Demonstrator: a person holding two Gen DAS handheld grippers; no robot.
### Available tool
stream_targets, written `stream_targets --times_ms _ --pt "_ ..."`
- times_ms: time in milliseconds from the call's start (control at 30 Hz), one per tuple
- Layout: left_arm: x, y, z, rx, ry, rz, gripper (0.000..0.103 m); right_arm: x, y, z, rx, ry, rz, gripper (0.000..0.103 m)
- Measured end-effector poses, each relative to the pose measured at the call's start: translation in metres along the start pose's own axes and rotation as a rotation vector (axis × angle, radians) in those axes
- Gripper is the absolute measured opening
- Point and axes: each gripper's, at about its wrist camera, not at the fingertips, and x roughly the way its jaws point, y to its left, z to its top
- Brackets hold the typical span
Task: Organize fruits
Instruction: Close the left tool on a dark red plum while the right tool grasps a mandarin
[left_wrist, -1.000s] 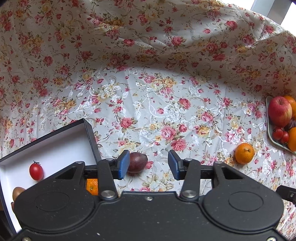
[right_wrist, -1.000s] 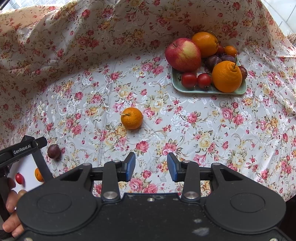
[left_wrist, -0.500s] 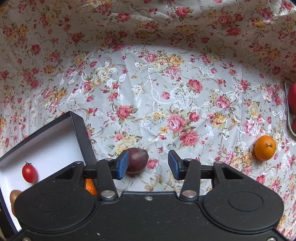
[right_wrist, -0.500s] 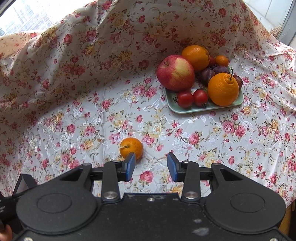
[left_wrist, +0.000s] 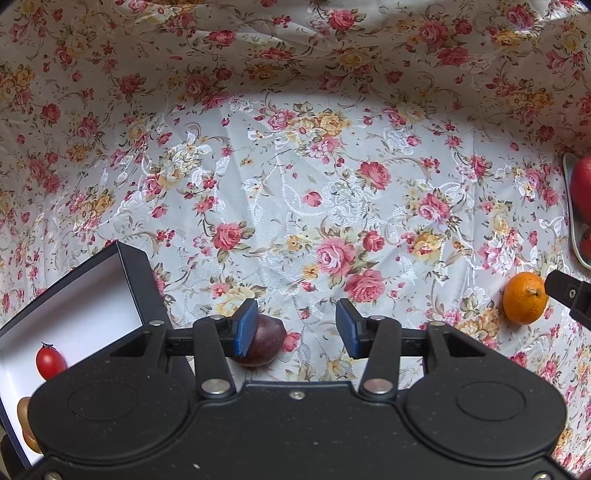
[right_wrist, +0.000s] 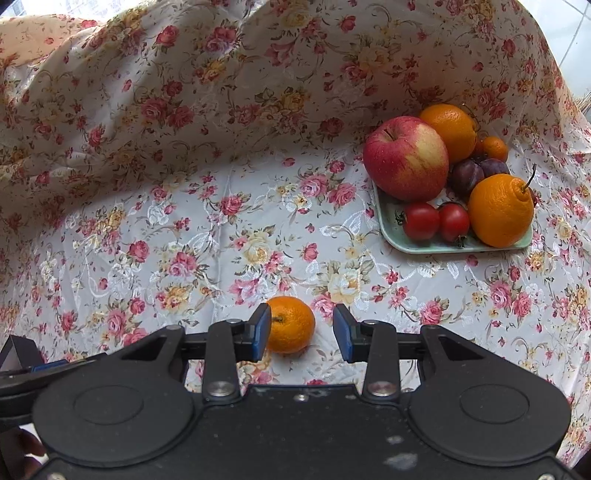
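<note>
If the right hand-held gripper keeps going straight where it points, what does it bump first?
Probably the small orange. It sits between the open jaws of the right hand-held gripper, nearer the left pad. Depth is hard to judge; it might reach the floral cloth instead.

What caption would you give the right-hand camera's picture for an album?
Open right gripper, jaws just narrowing, over a loose mandarin on floral cloth; beyond, a tray of fruit.

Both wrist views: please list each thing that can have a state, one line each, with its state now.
Left gripper: open, beside the dark purple plum, not gripping.
Right gripper: open, jaws just closing, small loose orange mandarin between them, unpressed.
Black box with white inside: lidless, holds a red cherry tomato.
Pale green tray: full of fruit.
</note>
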Motion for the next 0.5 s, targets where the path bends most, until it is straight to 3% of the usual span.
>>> stream_targets --times_ms 133,267,500 --pt "0.000 -0.001 0.000 0.004 0.000 -0.009 0.055 0.008 -0.001 -0.001 0.035 -0.038 -0.001 0.040" --pt "0.000 -0.002 0.000 0.010 0.002 -0.020 0.055 0.027 0.001 -0.003 0.020 0.006 0.089 0.043" --pt "0.000 0.003 0.002 -0.007 0.006 -0.025 0.055 0.038 0.001 -0.012 0.073 -0.018 0.054 0.044"
